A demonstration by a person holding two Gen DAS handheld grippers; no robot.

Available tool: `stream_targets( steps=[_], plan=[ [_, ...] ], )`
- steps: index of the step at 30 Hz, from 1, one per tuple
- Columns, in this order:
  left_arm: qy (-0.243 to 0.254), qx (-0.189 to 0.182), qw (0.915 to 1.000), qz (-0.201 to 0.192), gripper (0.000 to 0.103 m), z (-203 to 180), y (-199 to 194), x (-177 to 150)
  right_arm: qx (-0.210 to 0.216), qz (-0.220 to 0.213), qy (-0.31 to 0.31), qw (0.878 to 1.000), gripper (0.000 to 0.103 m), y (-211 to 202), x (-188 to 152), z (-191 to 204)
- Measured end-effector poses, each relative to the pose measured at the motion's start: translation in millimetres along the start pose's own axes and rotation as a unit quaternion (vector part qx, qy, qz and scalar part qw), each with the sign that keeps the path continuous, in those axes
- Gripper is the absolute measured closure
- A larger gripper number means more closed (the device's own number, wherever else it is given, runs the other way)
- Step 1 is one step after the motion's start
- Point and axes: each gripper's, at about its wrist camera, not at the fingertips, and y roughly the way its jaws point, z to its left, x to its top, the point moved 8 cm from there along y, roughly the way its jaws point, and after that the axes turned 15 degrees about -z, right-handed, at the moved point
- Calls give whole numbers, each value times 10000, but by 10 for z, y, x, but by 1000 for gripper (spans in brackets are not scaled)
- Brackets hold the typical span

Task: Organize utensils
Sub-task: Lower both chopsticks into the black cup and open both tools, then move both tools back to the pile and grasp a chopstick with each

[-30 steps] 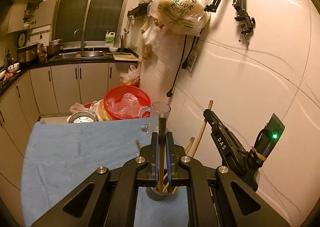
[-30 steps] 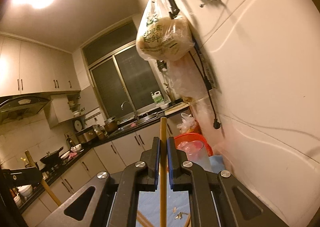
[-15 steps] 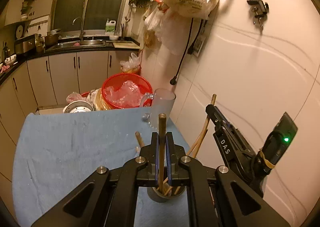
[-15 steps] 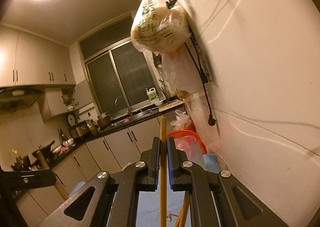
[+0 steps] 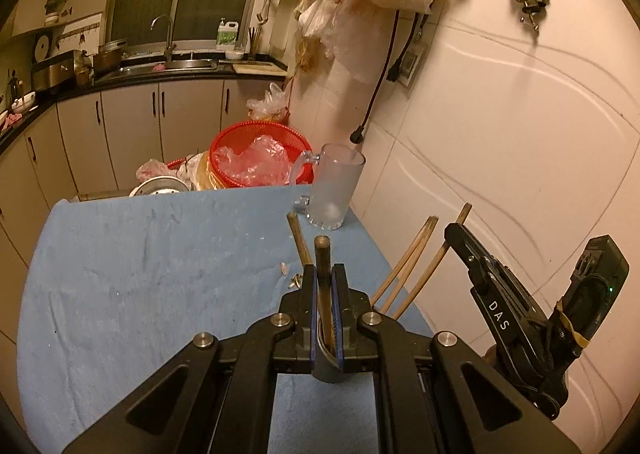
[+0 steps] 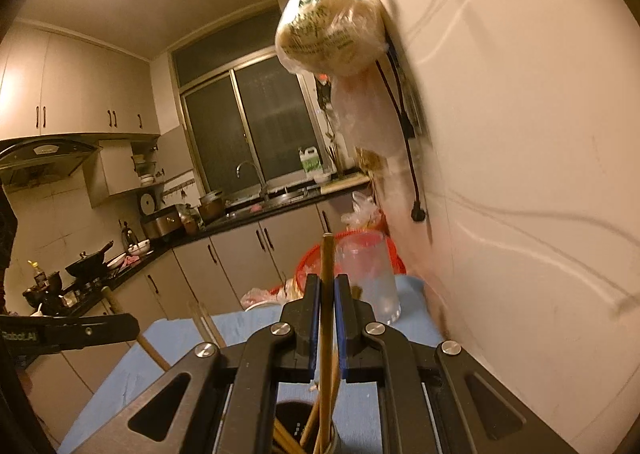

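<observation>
A dim kitchen, seen from two handheld grippers above a table covered with a blue cloth [image 5: 132, 294]. The left gripper [image 5: 324, 290] tilts downward toward the near right part of the table, its jaws pressed narrow on a dark wooden chopstick [image 5: 322, 254] that stands almost upright between the blue pads. The chopstick's lower end goes into a small grey metal cup [image 5: 326, 362] just below the fingers. Several pale chopsticks [image 5: 416, 254] already stand in that cup and lean out to the right, toward the white tiled wall.

The right gripper [image 6: 327, 318] points closer to level, facing the far kitchen counter and window. Its jaws are likewise clamped narrow on a light wooden chopstick [image 6: 327, 270], held vertical, with its lower end among other sticks in the dark-mouthed cup [image 6: 294, 420] at the bottom of that view. From the left wrist view, the right gripper's black body [image 5: 504, 318] shows at the right, near the wall, gripping its stick.

A frosted glass mug [image 5: 334, 185] stands at the table's far right corner, well apart from the cup. Beyond it sits a red basket [image 5: 240, 133].
</observation>
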Motion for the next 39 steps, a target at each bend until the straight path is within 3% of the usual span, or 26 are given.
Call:
stream_targets(
  steps=[11, 19, 21, 23, 25, 29, 34, 39],
  plan=[
    [-118, 32, 9999, 50, 95, 95, 76, -90, 32, 575, 179, 9982, 94, 72, -246, -26],
    [-144, 119, 9998, -39, 92, 131, -21, -68, -23, 342, 130, 9993, 91, -117, -51, -18],
    [-147, 176, 9997, -109, 88, 156, -89, -57, -34, 316, 183, 9993, 91, -192, -10, -30],
    [-149, 250, 9994, -182, 78, 185, -155, -54, -62, 288, 268, 9992, 89, -287, 18, -40],
    [-135, 364, 9989, -252, 71, 232, -237, -73, -102, 287, 330, 9990, 82, -385, 22, -45],
    [-87, 586, 9977, -324, 69, 347, -381, -143, -200, 270, 420, 9986, 40, -585, -32, -48],
    [7, 1009, 9940, -414, 62, 536, -571, -279, -147, 468, 377, 9981, 39, -745, -197, 59],
    [107, 1390, 9894, -406, 61, 750, -737, -452, -35, 789, 235, 9966, 39, -861, -465, 247]
  ],
)
